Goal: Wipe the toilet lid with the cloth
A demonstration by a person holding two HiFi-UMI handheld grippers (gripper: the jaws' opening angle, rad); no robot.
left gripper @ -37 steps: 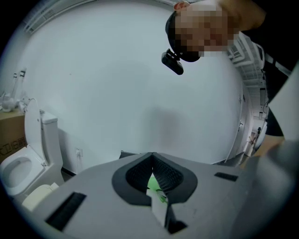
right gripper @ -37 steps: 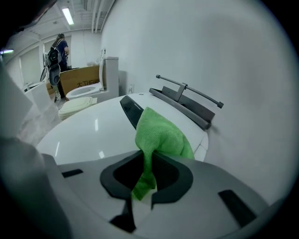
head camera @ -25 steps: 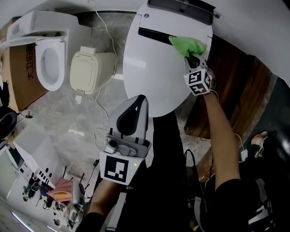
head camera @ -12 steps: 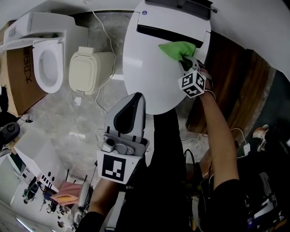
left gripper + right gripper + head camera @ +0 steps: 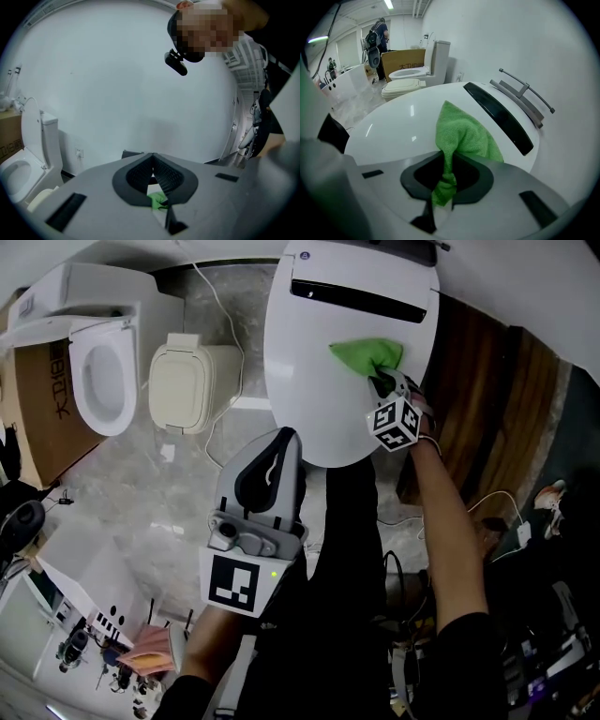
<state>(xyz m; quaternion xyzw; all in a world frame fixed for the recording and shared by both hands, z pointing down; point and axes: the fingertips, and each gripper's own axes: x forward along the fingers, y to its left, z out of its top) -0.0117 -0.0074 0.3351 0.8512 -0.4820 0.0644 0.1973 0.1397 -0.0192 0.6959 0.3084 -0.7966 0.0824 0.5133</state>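
The white toilet lid [image 5: 319, 381] fills the top middle of the head view, closed, with a black strip near its hinge. A green cloth [image 5: 367, 354] lies spread on the lid's right half. My right gripper [image 5: 384, 383] is shut on the cloth [image 5: 459, 136], which bunches between the jaws and fans out over the lid [image 5: 398, 126]. My left gripper [image 5: 272, 465] is held up below the lid's front edge, jaws shut with nothing in them. In the left gripper view the gripper [image 5: 153, 174] points at a white wall, with a bit of green cloth [image 5: 158, 200] showing through below the tips.
A second toilet [image 5: 98, 367] with its seat open stands at the left beside a cardboard box [image 5: 47, 399]. A cream seat unit [image 5: 187, 385] lies on the marble floor, with a white cable [image 5: 225, 334]. A dark wooden panel [image 5: 487, 418] runs along the right.
My right gripper has dragged the green cloth down the lid, away from the black strip toward the lid's middle right. The left gripper has stayed about where it was.
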